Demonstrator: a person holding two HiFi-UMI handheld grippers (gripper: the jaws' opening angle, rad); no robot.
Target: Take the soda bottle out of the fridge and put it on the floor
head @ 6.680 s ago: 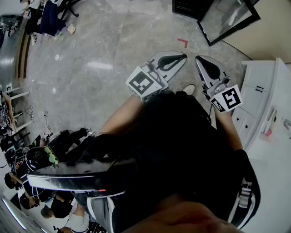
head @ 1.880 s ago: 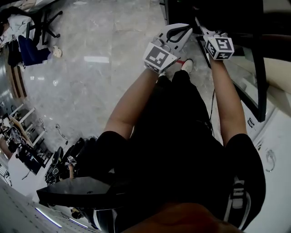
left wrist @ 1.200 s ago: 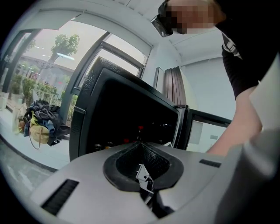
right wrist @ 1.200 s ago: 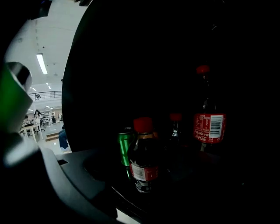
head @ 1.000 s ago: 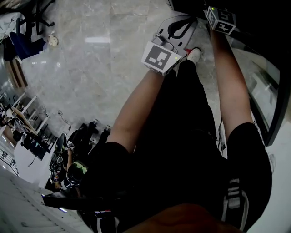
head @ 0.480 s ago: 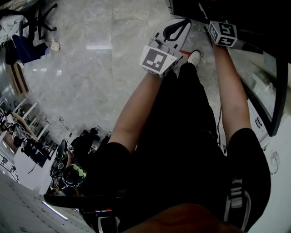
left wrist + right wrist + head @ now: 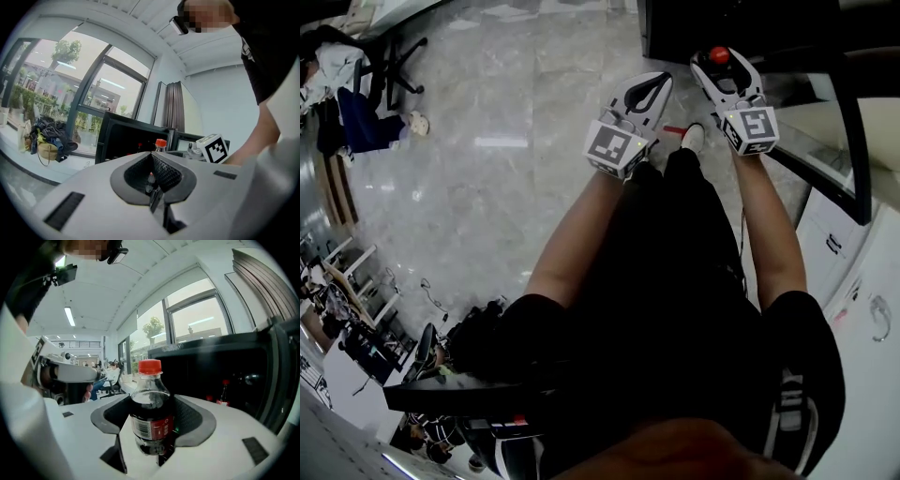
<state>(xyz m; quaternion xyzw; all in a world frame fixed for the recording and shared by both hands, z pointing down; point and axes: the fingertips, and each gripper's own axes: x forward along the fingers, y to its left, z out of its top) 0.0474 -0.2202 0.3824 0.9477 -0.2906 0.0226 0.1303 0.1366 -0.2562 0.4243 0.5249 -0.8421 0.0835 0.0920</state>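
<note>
Squarely inside the right hand-held gripper (image 7: pixel 152 423) sits the soda bottle (image 7: pixel 149 397) — clamped, upright — left hand-held gripper (image 7: pixel 151 174) closed.

Office: swivel chair (image 7: pixel 391 62), stone floor (image 7: pixel 487 197)

Black tee (image 7: pixel 675 375), black trousers (image 7: pixel 675 225) — white shoe (image 7: pixel 692 139)

1. The red-capped clear plastic soda bottle (image 7: pixel 151 397) is clamped between the jaws of the right gripper (image 7: pixel 152 401). It carries a red label (image 7: pixel 159 426) with a white barcode panel, and the print on it is too small to read.
2. The white marker cube (image 7: pixel 752 128) behind these jaws shows a black square pattern, no letters.
3. The second white marker cube (image 7: pixel 612 148), behind the closed jaws of the left gripper (image 7: pixel 661 80), shows only a pattern too.
</note>
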